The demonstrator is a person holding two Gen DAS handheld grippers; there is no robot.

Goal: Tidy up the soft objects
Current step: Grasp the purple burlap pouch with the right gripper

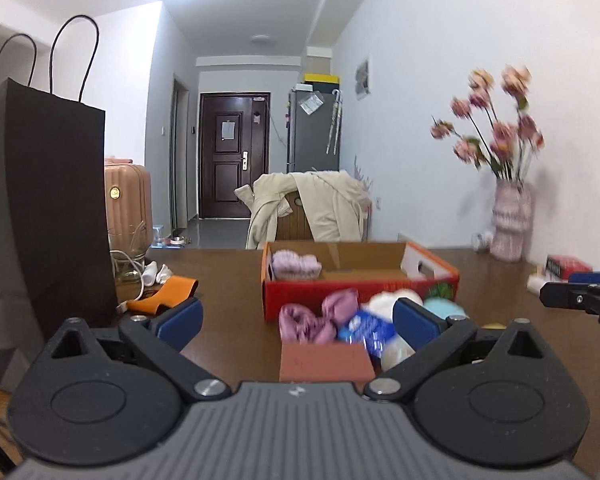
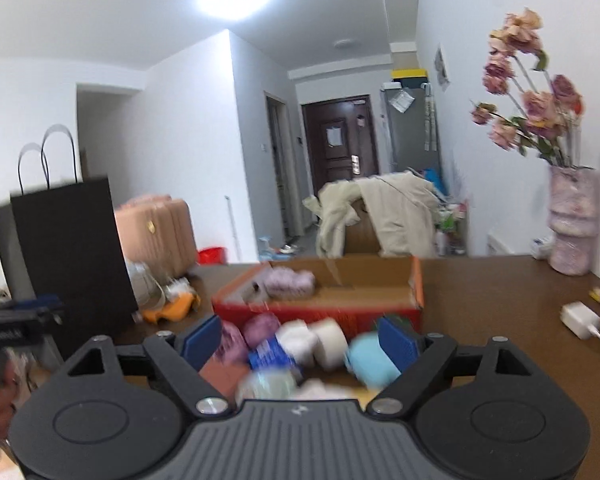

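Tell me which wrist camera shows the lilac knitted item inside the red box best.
The left wrist view: the lilac knitted item sits sharp in the red box's back-left corner. The right wrist view shows the same item, but motion-blurred, its knit texture smeared.

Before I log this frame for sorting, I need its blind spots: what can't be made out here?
- Pile of soft items, right wrist view: motion blur smears them; types unclear.
- Same pile, left wrist view: the open left claw and a brown block cover its near part.
- Red cardboard box: its front wall hides the floor; only a lilac knitted bundle shows.
- Right claw: open, holding nothing.
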